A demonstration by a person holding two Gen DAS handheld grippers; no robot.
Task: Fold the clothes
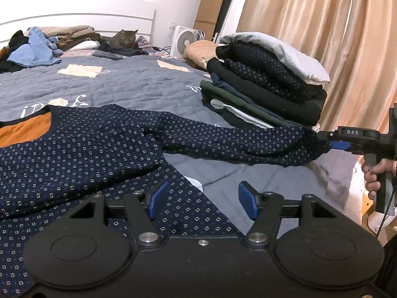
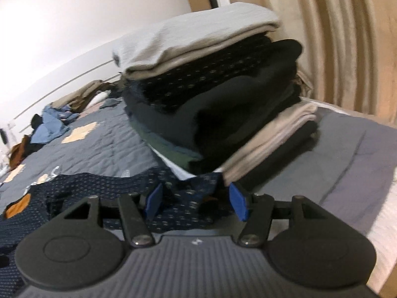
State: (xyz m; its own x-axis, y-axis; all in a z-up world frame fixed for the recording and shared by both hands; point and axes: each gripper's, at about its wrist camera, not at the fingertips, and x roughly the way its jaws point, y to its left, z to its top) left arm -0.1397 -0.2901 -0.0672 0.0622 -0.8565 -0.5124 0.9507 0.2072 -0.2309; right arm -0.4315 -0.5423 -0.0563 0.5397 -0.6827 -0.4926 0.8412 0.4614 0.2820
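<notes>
A navy sweater (image 1: 86, 154) with small square dots and an orange lining lies spread on the grey quilt (image 1: 124, 79). Its sleeve (image 1: 235, 139) stretches out to the right. My left gripper (image 1: 202, 200) hovers open over the sweater's lower body, with nothing between its blue pads. My right gripper (image 1: 331, 141) is at the sleeve's end, held by a person's hand (image 1: 372, 173). In the right wrist view my right gripper (image 2: 196, 200) stands open with the sleeve's cuff (image 2: 188, 193) bunched loosely between its jaws.
A tall stack of folded clothes (image 1: 268, 79) (image 2: 211, 94) sits just beyond the sleeve, near the bed's right edge. Unfolded garments (image 1: 34, 49) and a cat (image 1: 124, 40) are at the headboard end. A white fan (image 1: 184, 41) and curtains (image 1: 335, 37) stand beside the bed.
</notes>
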